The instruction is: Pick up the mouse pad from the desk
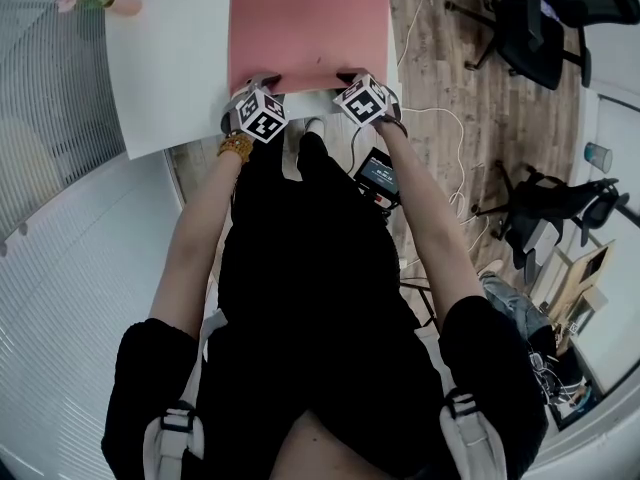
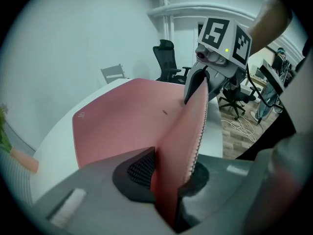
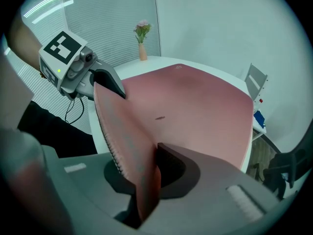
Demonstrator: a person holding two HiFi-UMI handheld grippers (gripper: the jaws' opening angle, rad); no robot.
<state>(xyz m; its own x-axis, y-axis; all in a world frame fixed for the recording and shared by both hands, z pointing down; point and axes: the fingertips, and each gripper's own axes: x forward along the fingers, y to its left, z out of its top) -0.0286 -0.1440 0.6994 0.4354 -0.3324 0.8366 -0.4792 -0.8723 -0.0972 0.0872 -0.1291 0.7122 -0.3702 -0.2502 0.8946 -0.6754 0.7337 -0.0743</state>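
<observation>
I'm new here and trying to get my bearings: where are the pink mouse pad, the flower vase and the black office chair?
mouse pad (image 1: pixel 310 23), head view, on its flat pink middle.
vase (image 3: pixel 142 52), right gripper view, on its body below the flowers.
office chair (image 2: pixel 165 58), left gripper view, on its black backrest.

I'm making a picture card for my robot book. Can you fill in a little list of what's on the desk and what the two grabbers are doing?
Surface: white desk
Main thing: pink mouse pad, mostly flat on the desk
Left gripper: jaws shut on the pad's near edge
Right gripper: jaws shut on that same edge, further along
Near edge: curled up off the desk between the two grippers
Also on desk: vase with a pink flower, at a far corner
Floor: office chairs
</observation>
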